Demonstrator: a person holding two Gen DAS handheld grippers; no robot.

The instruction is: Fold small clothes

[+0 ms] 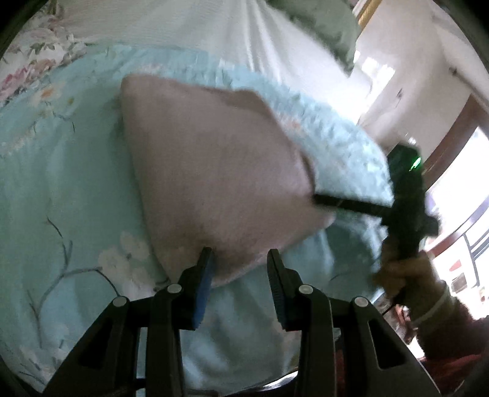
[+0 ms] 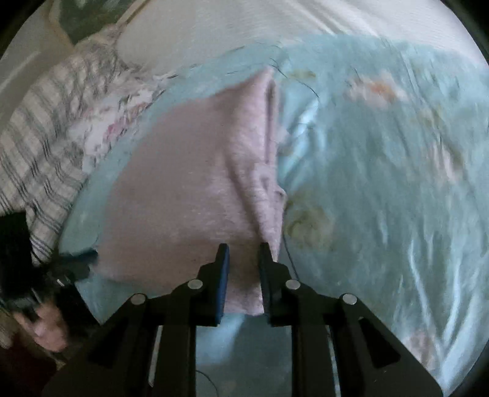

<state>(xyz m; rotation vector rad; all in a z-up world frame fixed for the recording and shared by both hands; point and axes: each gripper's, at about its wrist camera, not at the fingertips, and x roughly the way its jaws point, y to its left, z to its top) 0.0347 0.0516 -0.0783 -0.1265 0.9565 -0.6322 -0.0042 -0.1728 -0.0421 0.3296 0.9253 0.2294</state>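
A small pink garment (image 1: 211, 171) lies on a light blue floral quilt (image 1: 61, 189). In the left wrist view my left gripper (image 1: 240, 255) is open, its fingers straddling the garment's near edge. My right gripper (image 1: 318, 198) reaches in from the right with its tips at the garment's right edge. In the right wrist view the pink garment (image 2: 189, 195) lies with a raised fold along its right side, and my right gripper (image 2: 244, 249) has its fingers on either side of the near edge with a gap between them. My left gripper (image 2: 88, 256) shows at the garment's left corner.
A white sheet (image 1: 238, 33) and a green pillow (image 1: 324, 21) lie beyond the quilt. A striped cloth (image 2: 42, 146) lies left of the quilt in the right wrist view. A bright window and white wall (image 1: 421, 91) stand to the right.
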